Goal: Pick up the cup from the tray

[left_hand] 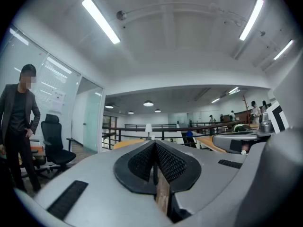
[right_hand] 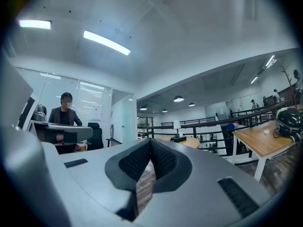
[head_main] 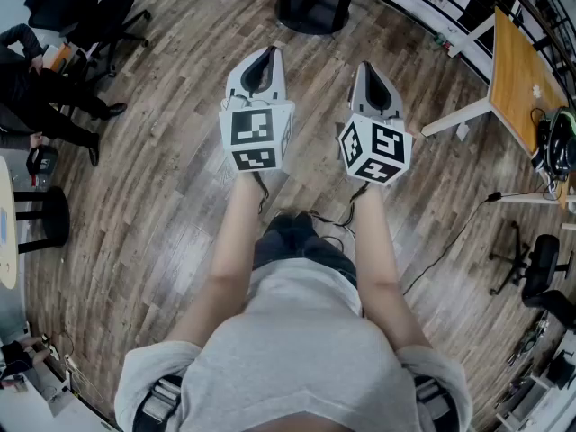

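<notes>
We see no cup or tray in any view, so we cannot tell which tool is nearer; our left gripper and right gripper, side by side, are pinched closed and empty

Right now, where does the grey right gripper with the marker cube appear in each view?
Head view: grey right gripper, right of centre, shut.
Left gripper view: right gripper at the right edge.
Right gripper view: right gripper across the bottom, shut.
Shared landmark: black office chair, left in every view.
</notes>
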The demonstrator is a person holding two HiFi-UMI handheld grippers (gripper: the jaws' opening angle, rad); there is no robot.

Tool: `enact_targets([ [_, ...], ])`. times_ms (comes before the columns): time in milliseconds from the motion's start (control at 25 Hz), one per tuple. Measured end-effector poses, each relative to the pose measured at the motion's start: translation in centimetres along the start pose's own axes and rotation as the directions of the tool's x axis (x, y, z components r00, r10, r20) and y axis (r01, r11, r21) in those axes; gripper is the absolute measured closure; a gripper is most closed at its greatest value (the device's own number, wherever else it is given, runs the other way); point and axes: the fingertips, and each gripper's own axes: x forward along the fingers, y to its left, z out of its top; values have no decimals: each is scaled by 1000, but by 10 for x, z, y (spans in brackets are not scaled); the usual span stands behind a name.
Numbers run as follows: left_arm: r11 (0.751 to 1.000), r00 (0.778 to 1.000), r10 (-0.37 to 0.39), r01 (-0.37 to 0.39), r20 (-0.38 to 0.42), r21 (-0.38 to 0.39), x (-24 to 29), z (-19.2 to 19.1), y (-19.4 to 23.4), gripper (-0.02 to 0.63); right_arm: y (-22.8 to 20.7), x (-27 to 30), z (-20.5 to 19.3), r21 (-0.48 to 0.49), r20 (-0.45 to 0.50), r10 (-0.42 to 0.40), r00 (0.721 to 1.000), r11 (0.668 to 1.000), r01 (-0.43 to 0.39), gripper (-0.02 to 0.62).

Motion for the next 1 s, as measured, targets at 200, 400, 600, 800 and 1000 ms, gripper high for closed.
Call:
enact_targets([
  [200, 1000, 1000, 1, 0, -1, 4, 3, -2, 0, 600, 0, 4, -3, 3, -1, 3, 1000, 1000, -3, 588],
  [400, 1000, 1000, 7, -7, -6, -8, 4, -3, 7, 600, 2, 6, -6, 7, -7, 3, 1000, 1000, -3, 588],
  [600, 1000, 1000, 4, -4, -6, -2, 9, -5, 5, 600, 0, 10, -2, 12, 19, 6, 1000, 1000, -6, 588],
  [800, 1000, 1000, 9, -9, -1, -9, 19, -7, 0, 600, -10, 12, -3, 13, 30, 5, 1000, 1000, -6, 588],
  [1000, 1000, 1000, 10, -10, 8, -17, 33, -7, -14, 600, -36, 14, -6, 52, 26, -11, 1000, 999, 10, 588],
])
